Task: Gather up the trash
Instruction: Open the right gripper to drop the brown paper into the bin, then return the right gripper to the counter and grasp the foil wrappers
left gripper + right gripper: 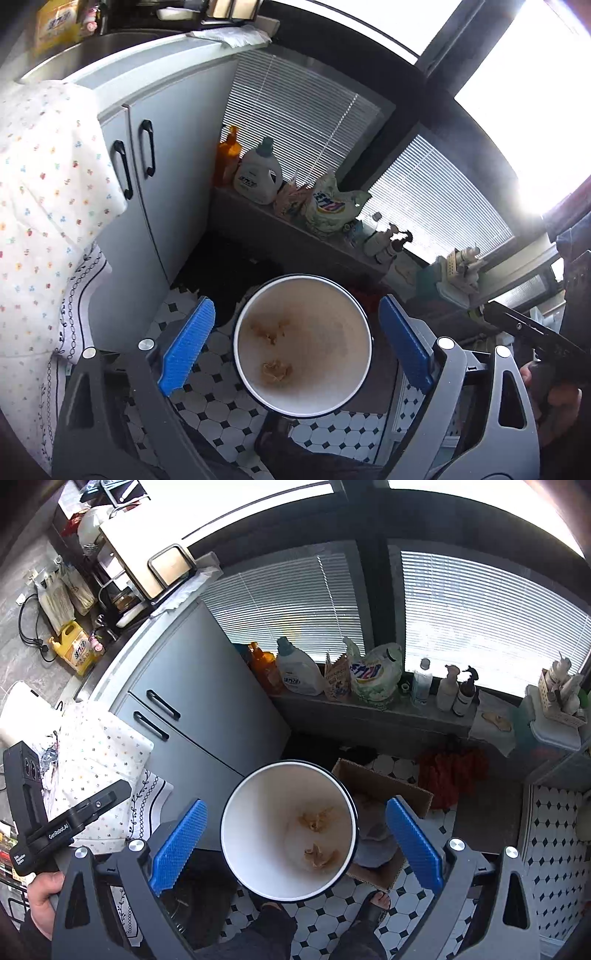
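A white bin point(332, 314) point(255, 812) with a dark rim stands on the tiled floor, seen from above in both views. Two crumpled brownish paper wads lie at its bottom: one wad point(275, 369) point(319, 854) nearer me, another wad point(267, 330) point(316, 819) just beyond it. My left gripper point(295, 306) hangs open over the bin's mouth, with nothing between its blue pads point(188, 343). Over the same bin my right gripper point(295, 805) is also open and holds nothing; its blue pads point(413, 842) flank the rim.
A grey cabinet point(207, 701) with black handles stands left of the bin, with a flower-print cloth point(99, 760) beside it. A cardboard box point(380, 786) sits right of the bin. Detergent bottles point(299, 672) line the windowsill. A person's sandalled foot point(373, 904) is on the tiles point(332, 915).
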`<state>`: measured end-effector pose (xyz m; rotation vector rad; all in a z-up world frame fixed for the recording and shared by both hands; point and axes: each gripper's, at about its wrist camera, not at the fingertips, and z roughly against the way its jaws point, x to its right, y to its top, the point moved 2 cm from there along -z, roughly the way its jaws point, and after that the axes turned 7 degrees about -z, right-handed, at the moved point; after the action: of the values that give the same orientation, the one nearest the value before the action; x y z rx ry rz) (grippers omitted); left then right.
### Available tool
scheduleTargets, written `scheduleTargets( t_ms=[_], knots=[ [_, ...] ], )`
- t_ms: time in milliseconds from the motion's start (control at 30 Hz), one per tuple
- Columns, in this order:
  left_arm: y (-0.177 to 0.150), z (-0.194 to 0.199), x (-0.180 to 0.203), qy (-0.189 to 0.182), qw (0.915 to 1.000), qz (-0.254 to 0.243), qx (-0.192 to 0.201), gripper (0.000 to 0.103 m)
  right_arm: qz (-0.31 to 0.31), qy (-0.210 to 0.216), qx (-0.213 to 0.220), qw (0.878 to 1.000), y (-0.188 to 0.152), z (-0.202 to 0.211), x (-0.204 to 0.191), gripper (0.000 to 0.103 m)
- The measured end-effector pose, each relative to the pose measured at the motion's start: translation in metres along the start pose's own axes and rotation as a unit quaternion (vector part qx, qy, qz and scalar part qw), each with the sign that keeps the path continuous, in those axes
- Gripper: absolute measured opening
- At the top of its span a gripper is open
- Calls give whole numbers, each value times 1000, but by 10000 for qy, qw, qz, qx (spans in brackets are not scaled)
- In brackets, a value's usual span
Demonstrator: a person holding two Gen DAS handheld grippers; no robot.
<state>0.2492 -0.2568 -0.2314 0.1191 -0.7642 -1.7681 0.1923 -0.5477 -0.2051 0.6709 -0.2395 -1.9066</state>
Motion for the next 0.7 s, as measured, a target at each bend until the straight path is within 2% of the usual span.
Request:
scheduleTargets(
  t_ms=[300, 500, 700],
  knots=[
    [19, 93, -68, 736, 9931, 421, 816, 94, 754, 546, 411, 9948, 31, 2, -111, 95],
    [22, 142, -122, 1193, 9832, 701, 1192, 94, 1279, 911, 600, 9858, 40, 1, -197, 95],
    [14, 185, -184, 1623, 9690, 1118, 1487, 94, 1869, 1213, 531, 9734, 32, -12, -276, 95]
  ],
)
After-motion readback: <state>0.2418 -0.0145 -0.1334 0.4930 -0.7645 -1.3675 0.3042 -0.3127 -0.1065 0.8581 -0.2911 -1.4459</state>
